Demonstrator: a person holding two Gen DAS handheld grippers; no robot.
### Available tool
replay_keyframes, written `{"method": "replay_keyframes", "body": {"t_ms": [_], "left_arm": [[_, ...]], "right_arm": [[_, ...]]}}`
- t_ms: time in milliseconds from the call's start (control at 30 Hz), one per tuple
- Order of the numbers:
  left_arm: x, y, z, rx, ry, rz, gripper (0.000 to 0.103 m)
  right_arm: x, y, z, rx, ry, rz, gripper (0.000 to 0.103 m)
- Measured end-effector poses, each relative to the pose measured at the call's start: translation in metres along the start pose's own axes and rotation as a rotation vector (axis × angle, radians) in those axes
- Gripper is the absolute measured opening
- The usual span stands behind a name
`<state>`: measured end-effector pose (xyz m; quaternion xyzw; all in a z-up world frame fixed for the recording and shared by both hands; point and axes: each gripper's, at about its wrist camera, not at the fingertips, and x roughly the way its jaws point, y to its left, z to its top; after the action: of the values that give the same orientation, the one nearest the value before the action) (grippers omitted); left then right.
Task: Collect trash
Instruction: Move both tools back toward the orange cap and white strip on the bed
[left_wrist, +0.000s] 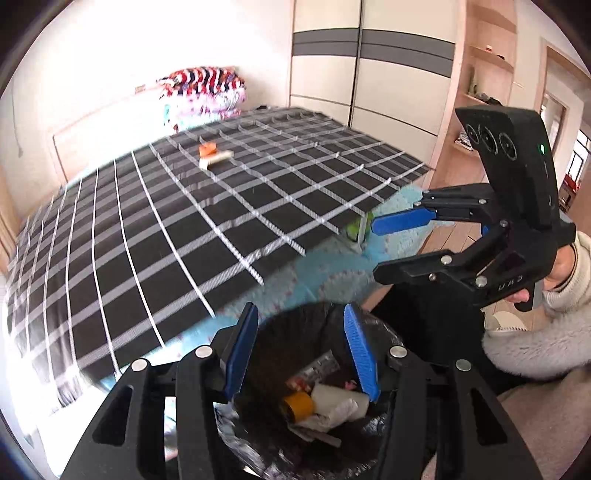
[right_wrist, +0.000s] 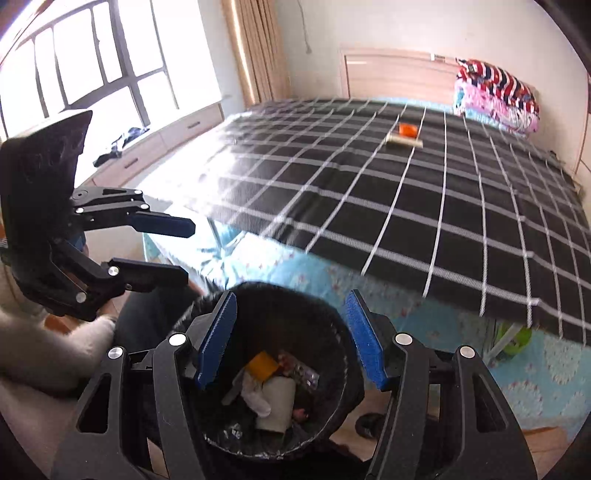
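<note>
A black lined trash bin (left_wrist: 384, 332) (right_wrist: 343, 332) stands on the floor beside the bed, right below both grippers. Inside lie a yellow tape roll (left_wrist: 297, 406) (right_wrist: 262, 363), crumpled white paper (left_wrist: 340, 404) (right_wrist: 275, 400) and a shiny wrapper (left_wrist: 314, 371) (right_wrist: 303, 371). My left gripper (left_wrist: 301, 308) (right_wrist: 189, 252) hangs open above the bin with nothing between its blue pads. My right gripper (right_wrist: 292, 295) (left_wrist: 375, 248) is open and empty beside it. Far up the bed lie an orange packet (left_wrist: 207, 149) (right_wrist: 407, 129) and a pale stick-shaped piece (left_wrist: 216, 159) (right_wrist: 403, 141).
A black-and-white checked blanket (left_wrist: 184, 240) (right_wrist: 443, 221) covers the bed over a light blue sheet (right_wrist: 406, 314). Folded quilts (left_wrist: 203, 92) (right_wrist: 495, 96) are stacked at the headboard. A green object (left_wrist: 356, 230) (right_wrist: 517, 341) sits at the bed's side. A wardrobe (left_wrist: 369, 74) stands behind, a window (right_wrist: 92, 74) to the left.
</note>
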<state>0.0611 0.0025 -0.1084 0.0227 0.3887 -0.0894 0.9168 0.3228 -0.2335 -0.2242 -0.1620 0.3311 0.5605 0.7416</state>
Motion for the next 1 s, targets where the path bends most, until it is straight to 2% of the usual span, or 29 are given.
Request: {"method": "replay_keyframes", "body": {"t_ms": [200, 467, 800, 867, 1000], "left_arm": [[-0.001, 0.010, 0.026, 0.046, -0.032, 0.015, 0.047], [0.007, 0.027, 0.055, 0.096, -0.036, 0.036, 0.047], [0.039, 0.050, 0.091, 0.160, -0.009, 0.045, 0.047], [0.049, 0.058, 0.100, 0.162, -0.003, 0.046, 0.054], [0.069, 0.073, 0.115, 0.150, 0.007, 0.022, 0.054]], "right_arm": [[-0.003, -0.012, 0.027, -0.020, -0.048, -0.036, 0.061], [0.003, -0.032, 0.045, -0.005, -0.078, -0.069, 0.061], [0.017, -0.061, 0.077, 0.007, -0.102, -0.118, 0.061], [0.021, -0.070, 0.085, 0.009, -0.105, -0.136, 0.061], [0.029, -0.089, 0.101, 0.023, -0.118, -0.182, 0.061]]}}
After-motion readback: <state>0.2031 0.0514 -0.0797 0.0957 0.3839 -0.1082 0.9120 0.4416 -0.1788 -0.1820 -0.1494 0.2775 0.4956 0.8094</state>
